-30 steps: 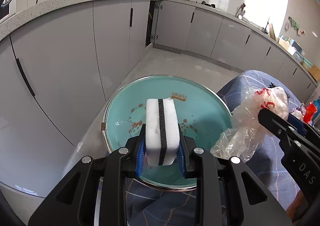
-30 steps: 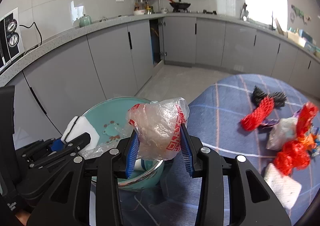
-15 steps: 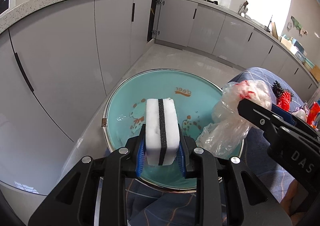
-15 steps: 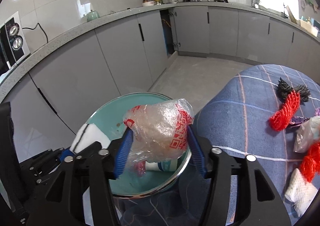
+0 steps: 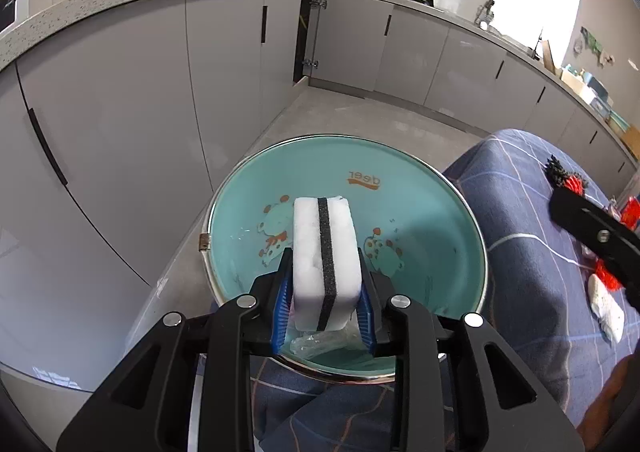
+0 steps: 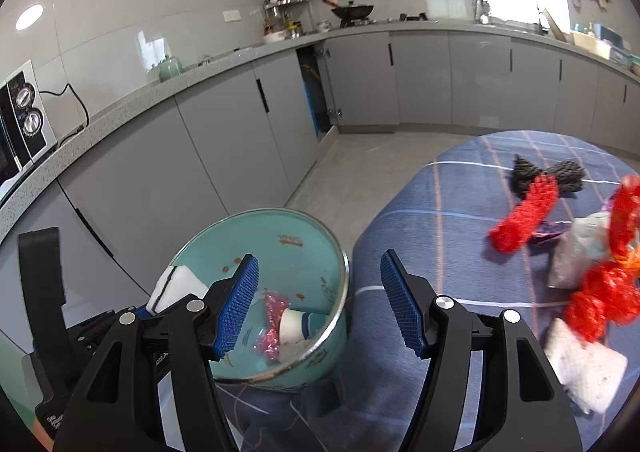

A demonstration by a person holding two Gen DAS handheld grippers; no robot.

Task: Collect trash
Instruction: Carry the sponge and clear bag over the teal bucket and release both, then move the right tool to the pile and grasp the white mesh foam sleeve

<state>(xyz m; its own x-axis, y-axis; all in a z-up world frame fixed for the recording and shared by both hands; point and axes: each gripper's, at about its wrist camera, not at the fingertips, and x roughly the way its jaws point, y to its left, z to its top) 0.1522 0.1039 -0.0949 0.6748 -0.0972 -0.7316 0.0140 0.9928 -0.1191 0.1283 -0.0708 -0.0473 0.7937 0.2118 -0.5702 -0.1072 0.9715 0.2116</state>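
Grey kitchen cabinets [image 5: 224,63] surround us. Our left claw [image 5: 323,302] clenches a white sponge with a black stripe [image 5: 323,264] over the teal enamel basin [image 5: 420,211]; our right claw [image 6: 320,300] gapes released above crumpled plastic wrapping [image 6: 274,316] inside.

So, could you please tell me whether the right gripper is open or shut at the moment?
Open: the right gripper has its blue pads spread wide, nothing between them, above the round teal metal basin.

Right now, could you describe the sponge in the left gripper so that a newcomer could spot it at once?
Start at the teal enamel basin at the edge of the blue checked tablecloth. Above its near rim, the left gripper clamps the sponge: a white block with one black stripe down its middle, unlike the red mesh scraps on the cloth.
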